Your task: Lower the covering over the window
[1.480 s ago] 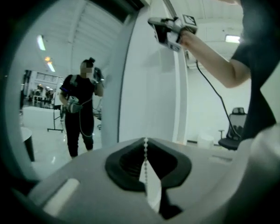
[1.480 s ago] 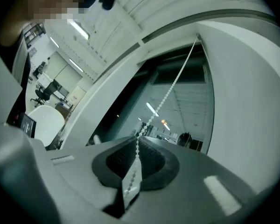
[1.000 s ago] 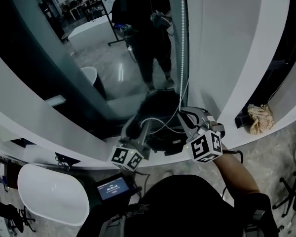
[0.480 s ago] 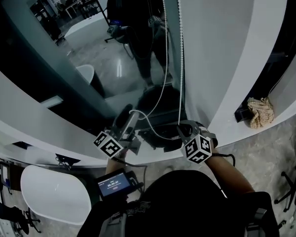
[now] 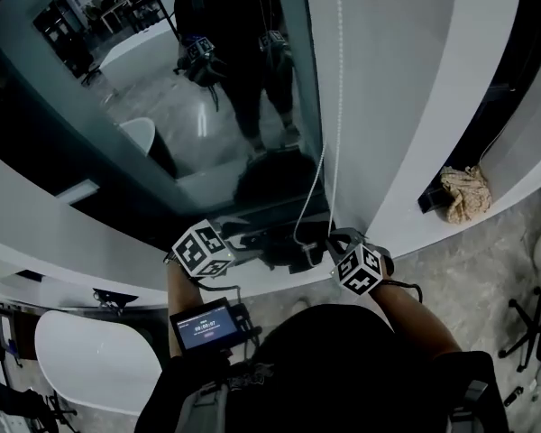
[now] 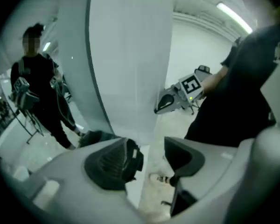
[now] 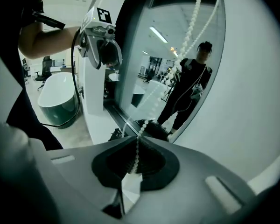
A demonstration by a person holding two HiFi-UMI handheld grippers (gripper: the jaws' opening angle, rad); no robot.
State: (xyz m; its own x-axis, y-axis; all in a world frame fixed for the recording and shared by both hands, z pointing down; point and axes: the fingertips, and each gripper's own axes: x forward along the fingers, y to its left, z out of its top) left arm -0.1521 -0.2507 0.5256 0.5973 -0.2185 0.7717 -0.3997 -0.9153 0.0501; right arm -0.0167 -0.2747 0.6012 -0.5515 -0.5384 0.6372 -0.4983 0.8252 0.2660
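Window glass (image 5: 207, 106) ahead: right gripper (image 7: 136, 148) clamps white bead chain (image 5: 338, 106), left gripper (image 6: 151, 153) empty, jaws just opening wide; chest display (image 5: 203, 323) text unreadable.

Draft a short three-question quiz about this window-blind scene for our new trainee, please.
1. Multiple choice: the right gripper is shut on A a handle, B the bead chain, C nothing.
2. True or false: the left gripper grips that chain too.
3. Fill in: at the head view's right edge lies a crumpled beige ____.
Key: 1 B. 2 False; its jaws have just been opening, nothing between them. 3 cloth.
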